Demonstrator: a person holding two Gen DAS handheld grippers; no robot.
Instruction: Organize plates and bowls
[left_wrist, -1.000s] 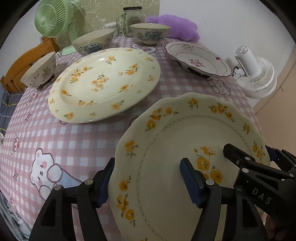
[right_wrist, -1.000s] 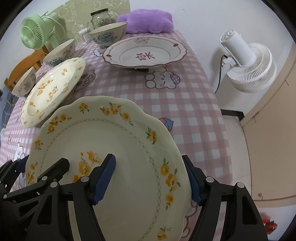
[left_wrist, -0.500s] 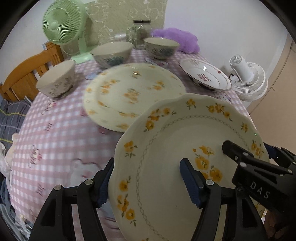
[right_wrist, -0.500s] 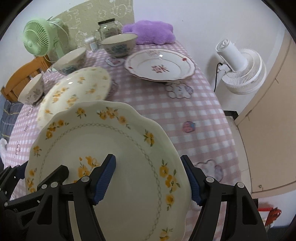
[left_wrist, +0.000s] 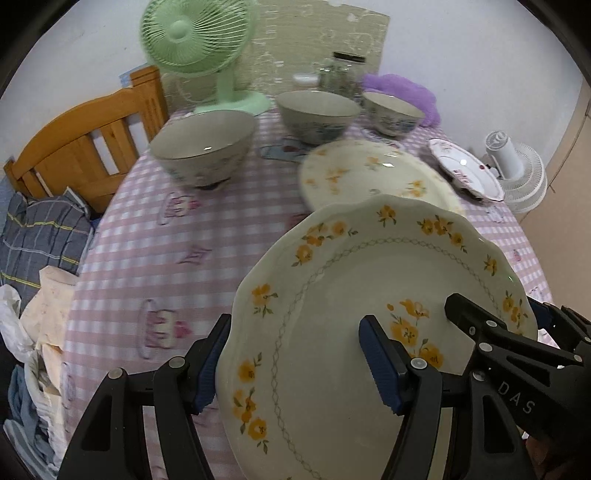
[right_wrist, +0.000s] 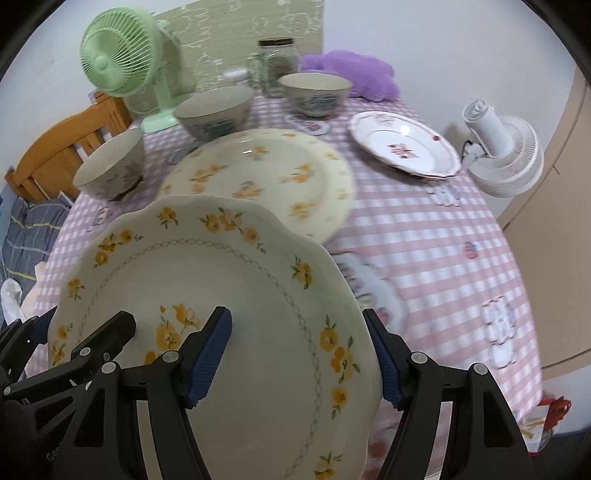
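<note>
Both tongs, L (left_wrist: 295, 360) & R (right_wrist: 299, 350), clench scalloped plate (left_wrist: 369, 295) rims, above bench (left_wrist: 192, 229). Keep level, centre over flat plate (right_wrist: 266, 177), lower evenly, release together.

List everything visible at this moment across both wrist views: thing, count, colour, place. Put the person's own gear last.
scalloped plate: 1, cream with yellow flowers, held up over the near table edge by both grippers
round plate: 1, cream with yellow flowers, on the table behind the held plate
red-trimmed plate: 1, white, far right of the table
bowls: 3, pale with blue pattern, along the table's far left side
tablecloth: 1, pink and white check
green fan: 1, far left corner
white fan: 1, off the table's right side
glass jar: 1, clear, far edge
purple cushion: 1, far right corner
wooden chair: 1, left of the table
left gripper: black, blue fingers straddling the plate's left rim
right gripper: black, blue fingers straddling its right rim
</note>
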